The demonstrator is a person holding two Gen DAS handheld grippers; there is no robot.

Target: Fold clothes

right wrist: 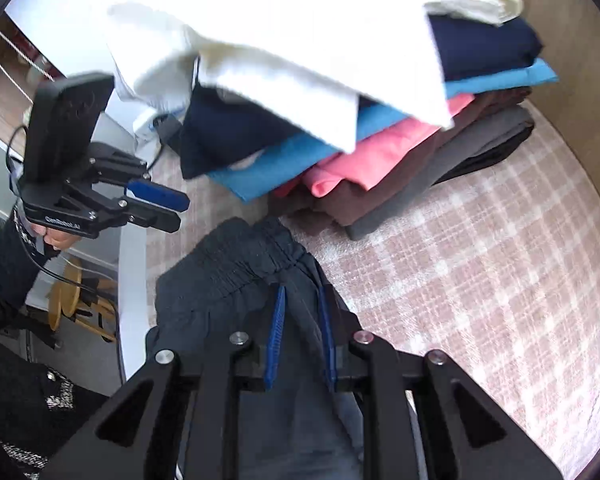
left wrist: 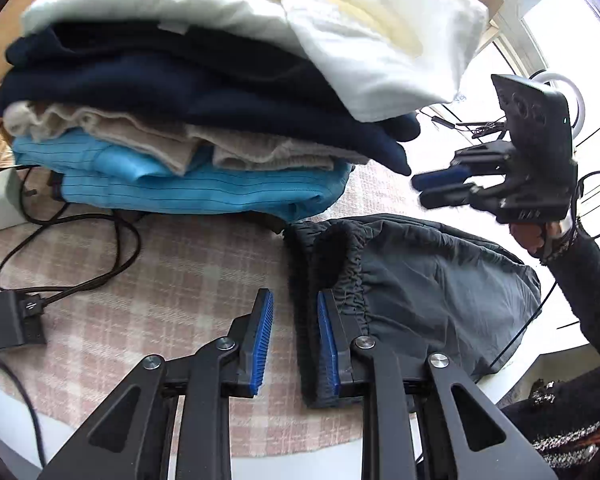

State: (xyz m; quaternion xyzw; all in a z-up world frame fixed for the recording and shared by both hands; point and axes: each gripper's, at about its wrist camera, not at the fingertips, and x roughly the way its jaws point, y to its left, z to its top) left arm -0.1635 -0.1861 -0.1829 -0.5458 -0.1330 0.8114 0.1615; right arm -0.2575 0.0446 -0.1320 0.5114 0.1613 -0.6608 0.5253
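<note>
On the checked cloth (left wrist: 160,280), in front of the pile of folded clothes (left wrist: 180,128), lies the dark trousers (left wrist: 420,280), elastic waistband (left wrist: 340,264) toward the pile. The left gripper (left wrist: 294,340) is a little open, holding nothing, one pad beside the waistband edge. The right gripper (right wrist: 302,336) is a little open over the trousers; whether its pads pinch fabric I cannot tell. The trousers look thin, light and slippery, best pinched at the gathered waistband. Their legs are cut off from view.
</note>
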